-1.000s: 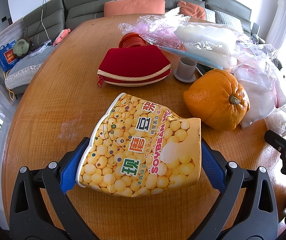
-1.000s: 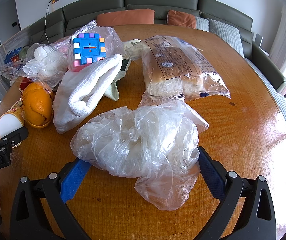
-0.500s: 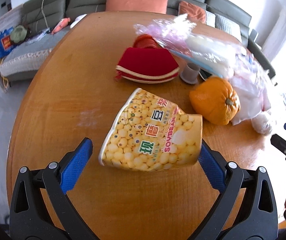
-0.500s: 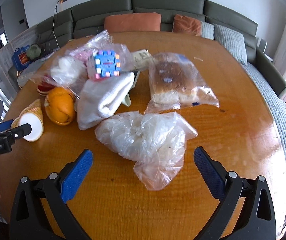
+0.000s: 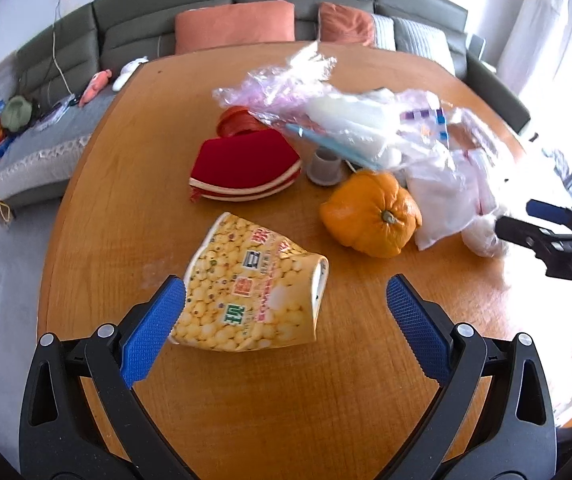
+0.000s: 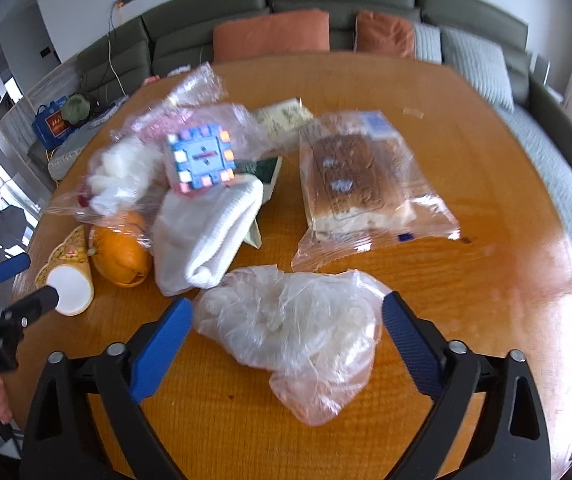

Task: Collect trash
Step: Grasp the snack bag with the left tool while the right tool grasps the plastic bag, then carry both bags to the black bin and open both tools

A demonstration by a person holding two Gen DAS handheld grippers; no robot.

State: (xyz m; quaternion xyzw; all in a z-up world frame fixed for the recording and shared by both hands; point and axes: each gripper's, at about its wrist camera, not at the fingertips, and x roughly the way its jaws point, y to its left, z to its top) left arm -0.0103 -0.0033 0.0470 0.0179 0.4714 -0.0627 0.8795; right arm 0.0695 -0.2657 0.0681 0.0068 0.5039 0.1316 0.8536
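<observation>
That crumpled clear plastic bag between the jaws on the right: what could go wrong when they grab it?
1. The right gripper has its jaws closing around the plastic bag. It is thin and slack, so it might slip out or tear.
2. The bag lies close to the white towel and the wrapped bread; a loose edge might snag and drag one of them.
3. The left gripper stands open, with the yellow soybean cup against one finger; a nudge might roll it away.

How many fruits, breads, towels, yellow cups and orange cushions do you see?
Orange fruit: 1
Loaf of bread in a bag: 1
White towel: 1
Yellow paper cup: 1
Orange cushions: 2
Total: 6
</observation>
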